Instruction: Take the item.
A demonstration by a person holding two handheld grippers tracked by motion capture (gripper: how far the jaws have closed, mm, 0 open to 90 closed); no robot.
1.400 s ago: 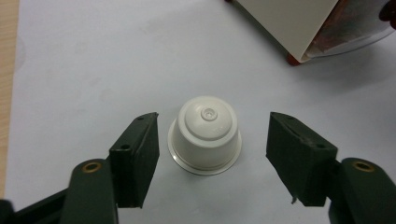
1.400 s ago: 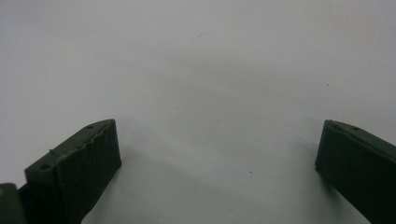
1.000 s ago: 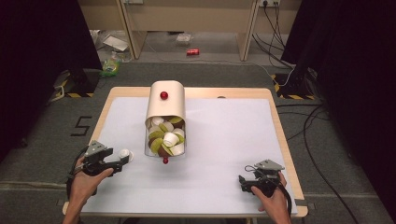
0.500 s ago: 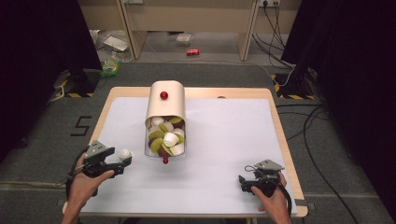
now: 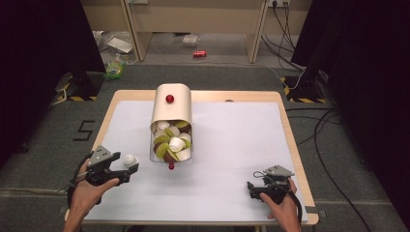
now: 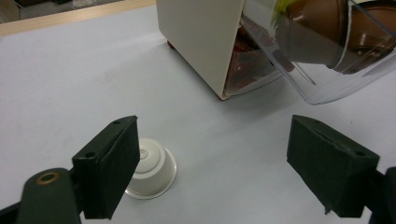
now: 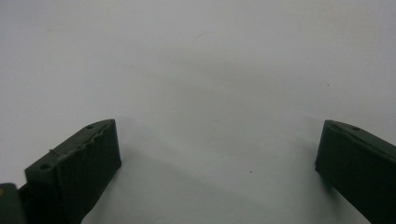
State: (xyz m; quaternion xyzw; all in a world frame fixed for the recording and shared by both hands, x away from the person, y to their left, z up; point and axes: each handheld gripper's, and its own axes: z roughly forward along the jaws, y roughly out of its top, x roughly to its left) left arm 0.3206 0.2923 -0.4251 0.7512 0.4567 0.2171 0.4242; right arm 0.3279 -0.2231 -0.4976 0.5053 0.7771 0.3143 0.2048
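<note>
A small white capsule (image 6: 150, 167) lies upside down on the white table top (image 5: 232, 145), just inside my left gripper's left jaw and partly hidden by it. My left gripper (image 6: 215, 140) is open. Its jaws have just been opening, and the capsule (image 5: 128, 158) sits loose between them with no pad pressing on it. In the high view the left gripper (image 5: 126, 164) is at the table's front left. At the front right my right gripper (image 5: 251, 186) rests open, and its own view (image 7: 217, 140) has bare table between the jaws.
A cream dispenser (image 5: 171, 108) with a red knob (image 5: 169, 98) stands mid-table. Its clear tray (image 5: 171, 145) holds several white, green and brown capsules. In the left gripper view the dispenser wall (image 6: 201, 42) and tray (image 6: 327, 70) are close ahead to the right.
The left gripper's jaws have spread wider and the hand has lifted slightly. The white capsule stays where it was on the table. The right hand has not moved.
</note>
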